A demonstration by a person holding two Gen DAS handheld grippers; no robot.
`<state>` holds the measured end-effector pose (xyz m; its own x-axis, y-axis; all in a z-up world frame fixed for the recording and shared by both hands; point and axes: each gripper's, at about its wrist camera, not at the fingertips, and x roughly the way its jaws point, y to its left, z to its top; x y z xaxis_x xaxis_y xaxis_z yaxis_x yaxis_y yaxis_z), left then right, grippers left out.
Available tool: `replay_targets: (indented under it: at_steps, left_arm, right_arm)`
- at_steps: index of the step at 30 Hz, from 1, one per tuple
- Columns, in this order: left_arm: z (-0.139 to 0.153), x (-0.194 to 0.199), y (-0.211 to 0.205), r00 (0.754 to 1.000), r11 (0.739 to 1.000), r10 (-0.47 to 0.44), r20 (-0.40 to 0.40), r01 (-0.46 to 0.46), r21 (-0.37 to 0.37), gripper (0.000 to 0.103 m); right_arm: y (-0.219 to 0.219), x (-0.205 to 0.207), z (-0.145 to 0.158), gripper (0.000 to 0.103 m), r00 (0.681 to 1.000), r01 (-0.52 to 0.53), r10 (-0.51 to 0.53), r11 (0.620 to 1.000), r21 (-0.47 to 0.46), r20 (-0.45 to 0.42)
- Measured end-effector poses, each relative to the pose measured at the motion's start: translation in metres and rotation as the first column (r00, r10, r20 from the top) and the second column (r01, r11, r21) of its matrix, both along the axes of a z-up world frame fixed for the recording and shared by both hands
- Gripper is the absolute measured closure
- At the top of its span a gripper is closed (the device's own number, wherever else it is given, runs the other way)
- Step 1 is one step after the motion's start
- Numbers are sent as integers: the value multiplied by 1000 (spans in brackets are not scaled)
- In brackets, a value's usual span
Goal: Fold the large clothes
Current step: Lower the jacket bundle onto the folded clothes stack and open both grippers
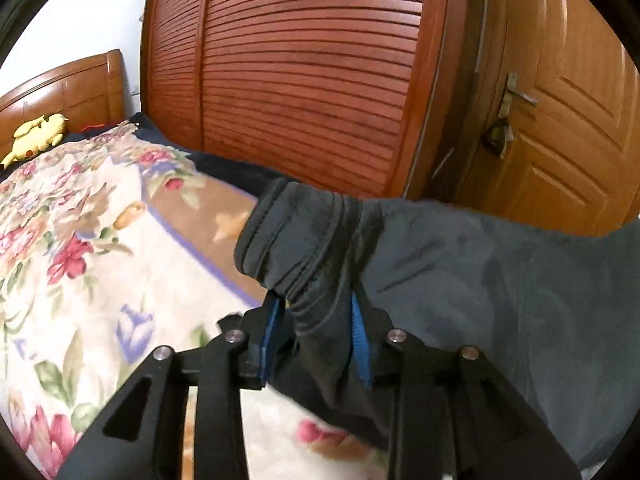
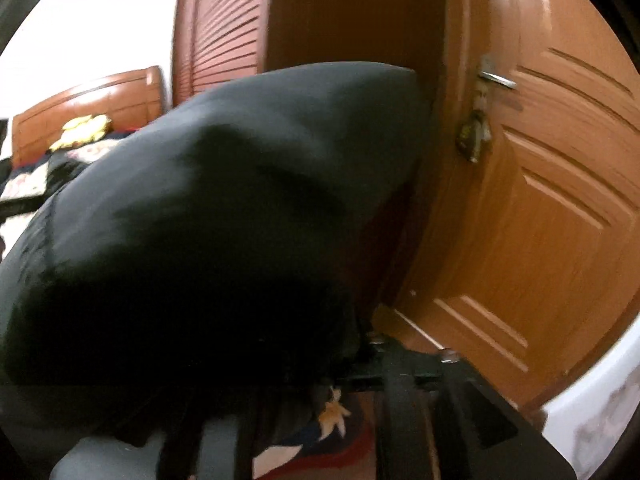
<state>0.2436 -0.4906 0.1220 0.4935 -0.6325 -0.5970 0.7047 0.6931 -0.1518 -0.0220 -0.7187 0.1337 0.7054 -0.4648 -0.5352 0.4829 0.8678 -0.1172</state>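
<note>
So your left tool [image 1: 316, 320] is angled down over the bed [image 1: 120, 264], and its blue pads [image 1: 272, 332] sit on either side of a bunched, ribbed bit of the dark grey garment [image 1: 460, 264]. Looks like a cuff or hem, and there's a small gap on the left pad side, so I can't tell if it's actually pinching or just loosely around it. From that bunch the garment runs off to the right across the floral blanket [image 1: 80, 240], long axis roughly side to side, with the ribbed end poking up and away toward the slatted wardrobe [image 1: 304, 72]. On your right tool [image 2: 360, 360] the view is mostly dark cloth draped right over the front, blurry too. The fingers are buried under it, so I can't tell whether they're closed on anything. Wooden door [image 2: 540, 200] is off to the right, yellow plush [image 1: 36, 136] up by the headboard [image 1: 68, 88].
</note>
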Motion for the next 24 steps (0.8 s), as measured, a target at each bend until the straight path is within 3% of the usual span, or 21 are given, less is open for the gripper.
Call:
replay_targets:
  at_steps: [1,3,8,10,16,24]
  left_arm:
    - [-1,-3,7,1000,1000,-3,-4,3,-1,69]
    - [-3,-8,19,1000,1000,-10,-8,10,-7,67]
    - [0,-36,45,999,1000,-28,32,27,7,58]
    - [3,-50,57,998,999,-36,47,36,7,50]
    - [7,-95,95,995,999,-36,98,34,18,46]
    - [-5,-149,153,993,999,26,119,-29,21,45]
  right_arm:
    - [3,-4,4,75,1000,-1,1,1000,-3,2]
    - [5,-15,14,55,1000,7,-7,1000,-21,24]
    - [27,-53,58,44,992,15,-3,995,-95,127]
    - [38,-56,68,43,988,-16,34,993,-113,153]
    - [88,-36,73,41,974,-147,168,979,-140,153]
    - [95,9,30,39,969,-239,244,966,-102,35]
